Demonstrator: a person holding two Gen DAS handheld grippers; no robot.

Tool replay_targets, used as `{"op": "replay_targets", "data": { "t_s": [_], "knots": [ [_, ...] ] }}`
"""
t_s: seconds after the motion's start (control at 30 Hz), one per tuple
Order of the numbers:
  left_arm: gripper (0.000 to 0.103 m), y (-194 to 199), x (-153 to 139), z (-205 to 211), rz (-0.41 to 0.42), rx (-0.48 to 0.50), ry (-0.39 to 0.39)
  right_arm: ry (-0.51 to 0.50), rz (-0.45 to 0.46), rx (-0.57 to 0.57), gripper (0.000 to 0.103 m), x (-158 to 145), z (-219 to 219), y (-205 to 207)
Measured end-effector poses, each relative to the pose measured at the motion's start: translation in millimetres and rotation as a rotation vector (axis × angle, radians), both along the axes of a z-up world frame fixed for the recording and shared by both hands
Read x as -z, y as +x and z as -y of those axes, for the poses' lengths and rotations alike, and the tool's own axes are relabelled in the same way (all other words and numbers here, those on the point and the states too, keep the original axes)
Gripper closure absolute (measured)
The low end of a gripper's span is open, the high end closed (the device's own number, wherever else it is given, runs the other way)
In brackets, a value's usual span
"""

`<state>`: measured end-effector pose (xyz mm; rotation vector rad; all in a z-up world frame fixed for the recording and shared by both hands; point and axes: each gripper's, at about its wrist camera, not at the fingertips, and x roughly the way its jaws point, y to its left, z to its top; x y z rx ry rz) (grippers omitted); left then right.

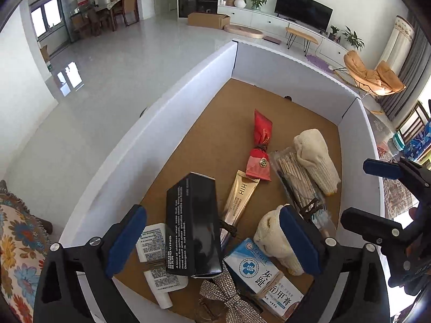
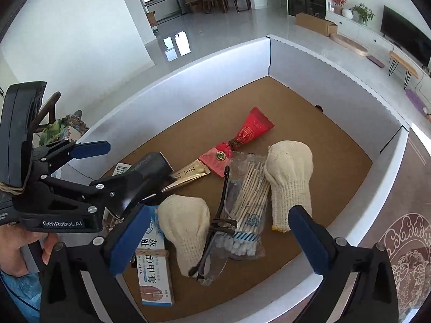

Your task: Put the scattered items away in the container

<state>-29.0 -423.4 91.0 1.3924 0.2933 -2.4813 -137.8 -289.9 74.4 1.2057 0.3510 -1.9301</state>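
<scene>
— Both tongs?
— Left tongs (image 1: 212, 238) tilt steeply down over the container's (image 1: 167, 123) near edge, blue pads spread wide, nothing gripped; right tongs (image 2: 215, 238) likewise, pads apart, empty.
— The items?
— Black box (image 1: 192, 226), medicine carton (image 2: 153, 266), two gloves (image 2: 291, 183), swab pack (image 2: 249, 204) lie inside on the brown floor.

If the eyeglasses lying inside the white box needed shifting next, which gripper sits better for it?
Right. The right gripper hangs open directly over the eyeglasses, which lie between its pads. The left gripper, also open, frames the black box instead.
</scene>
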Motion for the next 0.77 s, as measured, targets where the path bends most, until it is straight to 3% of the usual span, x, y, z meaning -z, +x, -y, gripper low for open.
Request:
{"op": "replay_targets", "data": {
  "t_s": [0.27,0.37,0.47,0.57,0.67,0.77],
  "knots": [
    [0.0,18,-44,-38,-0.124,-0.129,-0.136,-0.061,-0.093,0.081,0.0,-33,-47,-10],
    [0.0,23,-51,-49,-0.14,-0.185,-0.141,-0.066,-0.092,0.1,0.0,-33,-64,-10],
    [0.0,27,-51,-54,-0.171,-0.211,-0.073,-0.065,-0.079,0.114,0.0,-27,-77,-11],
    [0.0,33,-53,-57,-0.195,-0.312,-0.107,-0.061,-0.069,0.128,0.0,-21,-84,-11],
    [0.0,37,-52,-58,-0.223,-0.315,-0.056,-0.065,-0.068,0.132,0.0,-19,-87,-10],
    [0.0,38,-54,-67,-0.237,-0.32,-0.125,-0.068,-0.078,0.123,0.0,-21,-85,-8]
  ]
}}
